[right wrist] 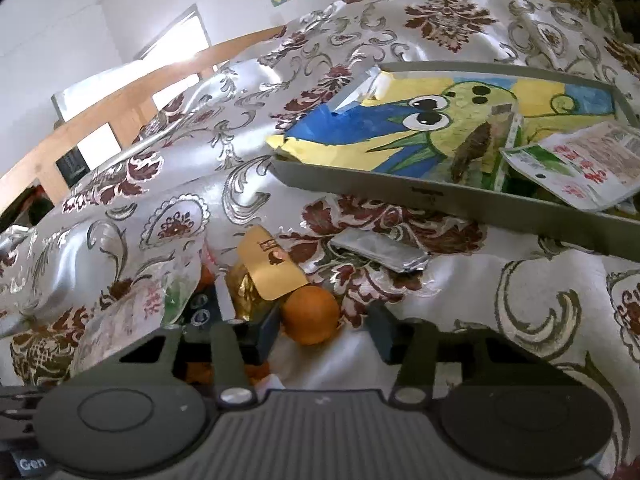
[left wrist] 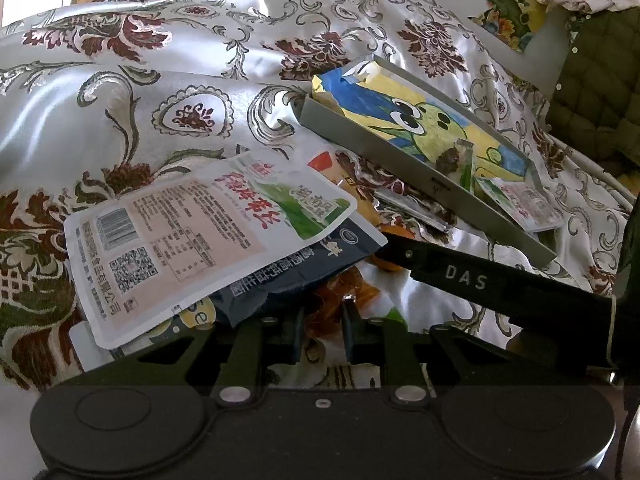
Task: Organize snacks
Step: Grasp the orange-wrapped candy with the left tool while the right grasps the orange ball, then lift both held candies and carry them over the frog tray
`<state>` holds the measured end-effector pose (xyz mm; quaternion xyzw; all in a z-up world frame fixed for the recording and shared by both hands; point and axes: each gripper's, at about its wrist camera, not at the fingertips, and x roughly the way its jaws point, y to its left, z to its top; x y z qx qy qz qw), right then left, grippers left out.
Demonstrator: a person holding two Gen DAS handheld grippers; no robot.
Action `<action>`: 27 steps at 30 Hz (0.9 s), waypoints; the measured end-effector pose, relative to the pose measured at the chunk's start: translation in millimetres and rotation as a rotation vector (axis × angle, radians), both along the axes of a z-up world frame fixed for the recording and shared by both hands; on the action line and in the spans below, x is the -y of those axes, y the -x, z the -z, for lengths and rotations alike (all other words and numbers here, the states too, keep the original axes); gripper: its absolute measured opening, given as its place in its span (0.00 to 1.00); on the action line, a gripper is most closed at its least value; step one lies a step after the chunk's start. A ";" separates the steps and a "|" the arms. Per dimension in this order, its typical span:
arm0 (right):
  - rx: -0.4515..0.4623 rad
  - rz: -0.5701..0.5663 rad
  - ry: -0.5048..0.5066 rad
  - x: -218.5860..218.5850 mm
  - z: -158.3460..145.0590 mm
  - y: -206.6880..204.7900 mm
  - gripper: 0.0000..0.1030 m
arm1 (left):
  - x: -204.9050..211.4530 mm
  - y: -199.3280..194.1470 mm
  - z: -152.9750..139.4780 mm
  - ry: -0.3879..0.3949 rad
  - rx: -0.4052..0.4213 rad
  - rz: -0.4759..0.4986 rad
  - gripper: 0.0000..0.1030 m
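- Snacks: white pouch [left wrist: 192, 240] on top of dark blue packet [left wrist: 288, 276], both lying on flowered cloth [left wrist: 160, 80] just in front of left gripper [left wrist: 323, 332].
- Left gripper: jaws narrow, pinching crinkly orange wrapper [left wrist: 340, 300].
- Right gripper [right wrist: 323, 334]: jaws partly wide, around round orange fruit [right wrist: 310, 316]; fruit touching one finger, apart from the other, so not squeezed.
- Gold packet [right wrist: 272, 268] leaning over the fruit; silver packet [right wrist: 380, 250] flat on the cloth between fruit and grey tray [right wrist: 440, 196].
- Tray: lined with a painted green creature, holding a small white pouch [right wrist: 580, 160] at one end.
- Cloth shiny, bumpy, wrinkled.
- Wooden rail [right wrist: 120, 96] and white wall [right wrist: 60, 20] behind.
- Bare cloth beside the right gripper, near the tray's wall.
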<state>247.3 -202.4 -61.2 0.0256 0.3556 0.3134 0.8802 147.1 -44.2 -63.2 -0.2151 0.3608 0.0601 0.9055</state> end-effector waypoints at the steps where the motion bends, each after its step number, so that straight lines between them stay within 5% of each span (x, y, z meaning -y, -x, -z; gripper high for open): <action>1: 0.004 -0.007 0.007 -1.9 -0.5 1.7 0.37 | 1.0 0.4 0.2 0.001 0.000 0.003 0.19; 27: -0.077 0.008 -0.027 8.1 -2.8 7.8 0.33 | 6.0 16.0 -4.2 0.008 -0.017 0.019 0.16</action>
